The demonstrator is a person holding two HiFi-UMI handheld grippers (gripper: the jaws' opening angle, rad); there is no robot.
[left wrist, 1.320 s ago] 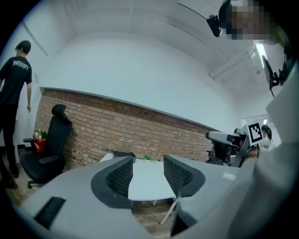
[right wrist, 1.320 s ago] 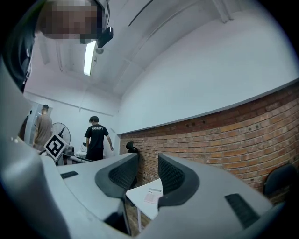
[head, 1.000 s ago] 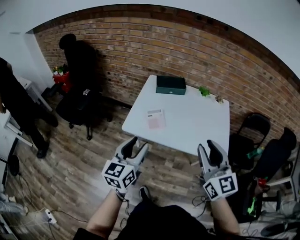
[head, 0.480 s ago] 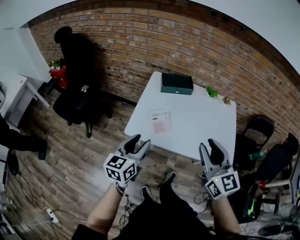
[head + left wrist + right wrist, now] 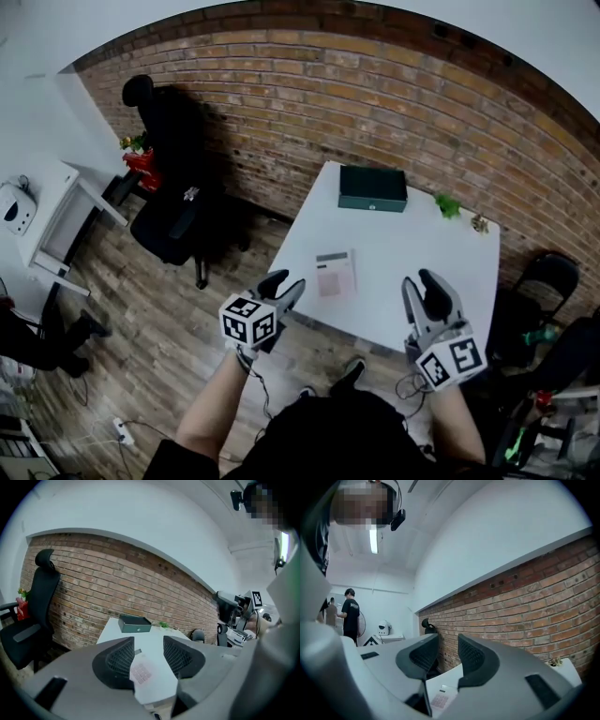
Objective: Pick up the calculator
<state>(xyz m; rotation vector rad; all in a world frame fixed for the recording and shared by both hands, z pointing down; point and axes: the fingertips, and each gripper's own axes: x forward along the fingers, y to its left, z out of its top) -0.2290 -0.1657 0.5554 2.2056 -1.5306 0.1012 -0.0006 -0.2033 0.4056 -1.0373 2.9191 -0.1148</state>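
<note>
While the calculator (image 5: 336, 275) lies on the desk (image 5: 412, 234), your tools hold nothing. Left tool (image 5: 284, 283): wide, jaws just closing slightly. Right tool (image 5: 419, 279): wide.

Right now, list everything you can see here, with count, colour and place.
table: one, white, by the brick wall
calculator: one, pink and white, on the table, near its front edge
box: one, dark green, table's far edge
plant: one, green, table's far right corner
office chair: one, black, left of the table
folding chair: one, black, right of the table
left claw: one, grey, open, empty, jaws just been closing slightly
right claw: one, grey, open, empty
</note>
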